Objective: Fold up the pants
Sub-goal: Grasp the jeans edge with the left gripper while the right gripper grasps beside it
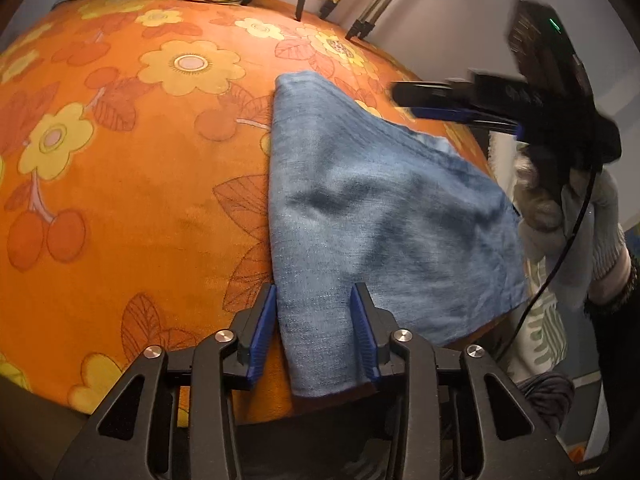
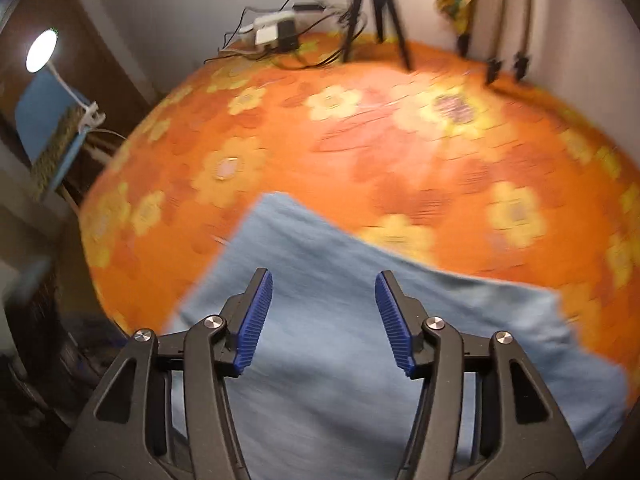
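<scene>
Blue pants folded into a rough wedge, lying flat on the orange flowered cloth over the counter, toward its right and near edge. Narrow end of the fold points at the left wrist camera.

Left tool: pads spread, hovering over the narrow near end of the pants. One blue pad at the left fold edge, the other over the fabric. No pinch visible; cloth lies slack between them, contact with the pads cannot be told.

Right tool: pads spread wide, nothing between them, above the pants. Right view heavily motion-blurred. From the left view, right tool up off the counter beside the far right corner of the pants, held in a gloved hand, cable hanging down from it.

Background at far edge of the counter: black tripod, second tripod with pale legs, power strip with plugs and cables. Round lamp lit, clipped at left in the right view.
</scene>
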Motion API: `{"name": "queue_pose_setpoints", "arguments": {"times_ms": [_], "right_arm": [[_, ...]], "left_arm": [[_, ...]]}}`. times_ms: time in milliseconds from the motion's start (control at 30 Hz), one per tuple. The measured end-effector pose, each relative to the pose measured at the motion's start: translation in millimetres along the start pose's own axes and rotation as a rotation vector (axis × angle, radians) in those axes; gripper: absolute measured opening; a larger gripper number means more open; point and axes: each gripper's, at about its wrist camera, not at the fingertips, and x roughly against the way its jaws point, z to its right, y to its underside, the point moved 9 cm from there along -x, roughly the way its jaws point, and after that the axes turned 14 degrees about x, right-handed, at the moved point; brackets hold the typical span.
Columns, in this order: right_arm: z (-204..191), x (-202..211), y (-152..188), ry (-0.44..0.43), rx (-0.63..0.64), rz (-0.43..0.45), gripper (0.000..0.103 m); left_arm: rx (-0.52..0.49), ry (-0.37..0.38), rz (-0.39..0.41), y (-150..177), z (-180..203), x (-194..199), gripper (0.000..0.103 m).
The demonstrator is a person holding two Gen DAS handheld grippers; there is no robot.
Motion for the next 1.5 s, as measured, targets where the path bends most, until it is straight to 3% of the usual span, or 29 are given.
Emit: {"name": "queue_pose_setpoints", "arguments": {"times_ms": [33, 233, 467, 667, 867, 967, 1167, 1233, 1333, 1500], "right_arm": [[-12.0, -9.9, -2.0, -0.016, -0.019, -0.027, 0.057], [-61.3, -64.6, -6.5, 0.019, 0.021, -0.209, 0.057], [-64.0, -91.9, -12.0, 0.09, -0.056, -0.299, 0.063], [-74.5, -114.8, -19.1, 0.185, 0.002, -0.368, 0.071], [-83.8, -119.3, -23.8, 0.197, 0.013, -0.362, 0.073], [-82.5, -116.6, -24.2, 0.195, 0.018, -0.355, 0.067], [-67.4, -105.1, -20.9, 0.193, 0.008, -0.339, 0.032], [-64.9, -100.8, -19.8, 0.174, -0.009, -0.32, 0.023], [-62.3, -94.0, -18.4, 0.141, -0.043, -0.284, 0.016], [-57.7, -79.4, -18.2, 0.112, -0.07, -0.23, 0.012]], "left_arm": [[0.014, 0.016, -0.006, 0.7, 0.1, -0.4, 0.025], [0.035, 0.07, 0.016, -1.0, 5.5, 8.0, 0.013], [-0.023, 0.072, 0.063, 0.1, 22.8, 17.6, 0.011], [-0.048, 0.062, 0.078, 2.8, 28.3, 16.9, 0.011], [-0.051, 0.06, 0.081, 6.7, 31.1, 19.2, 0.011], [-0.064, 0.057, 0.087, 7.9, 35.9, 20.3, 0.011], [-0.07, 0.033, 0.099, 15.0, 40.3, 19.5, 0.011], [-0.065, 0.012, 0.101, 16.6, 40.3, 17.0, 0.022], [-0.074, -0.021, 0.098, 16.6, 43.8, 7.0, 0.035], [-0.09, -0.028, 0.099, 21.3, 55.0, -3.5, 0.035]]}}
